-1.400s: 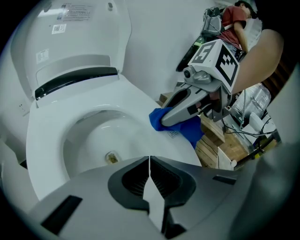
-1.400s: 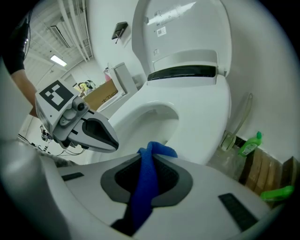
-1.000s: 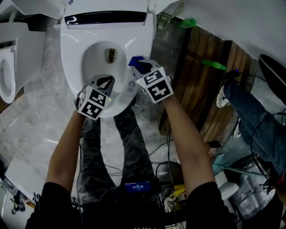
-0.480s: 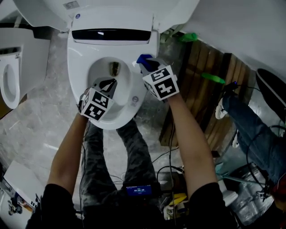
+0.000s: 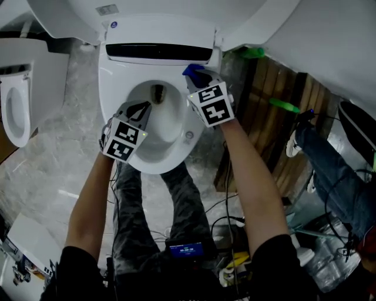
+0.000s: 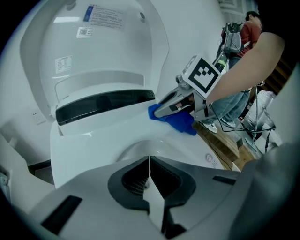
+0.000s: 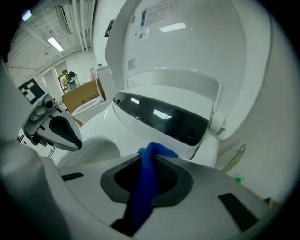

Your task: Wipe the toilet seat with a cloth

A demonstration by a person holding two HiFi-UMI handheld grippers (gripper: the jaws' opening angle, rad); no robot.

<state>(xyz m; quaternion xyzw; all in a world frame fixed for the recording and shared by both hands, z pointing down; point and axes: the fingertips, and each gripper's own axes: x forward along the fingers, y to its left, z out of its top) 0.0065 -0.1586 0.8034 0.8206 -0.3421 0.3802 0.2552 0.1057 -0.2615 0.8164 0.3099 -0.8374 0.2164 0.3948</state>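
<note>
The right tongs (image 5: 197, 76) are clamped on a blue cloth (image 5: 190, 70); in the right gripper view a fold of the cloth (image 7: 145, 185) runs up between the two pads and bunches past the tips of the tongs (image 7: 151, 161). Seen from the left gripper view, the right tongs (image 6: 169, 104) press the cloth (image 6: 180, 122) onto the rear right part of the white seat (image 6: 117, 136), just in front of the right end of the dark strip (image 6: 103, 104) at the back of the toilet. The left tongs (image 5: 140, 109) are closed tight with nothing between them, their tips (image 6: 149, 161) meeting in a thin line. They hang over the left side of the seat (image 5: 171, 157), at the edge of the bowl (image 5: 157, 97); whether they touch it cannot be told. The lid (image 5: 158, 9) stands up behind the seat, with printed labels on its inner face (image 7: 187, 51). The person's legs (image 5: 132, 217) straddle the front of the toilet on a grey marbled floor (image 5: 64, 147). A second toilet (image 5: 17, 100) stands to the left, and wooden slats (image 5: 264, 117) lie to the right, beside another person's jeans (image 5: 329, 159).
</note>
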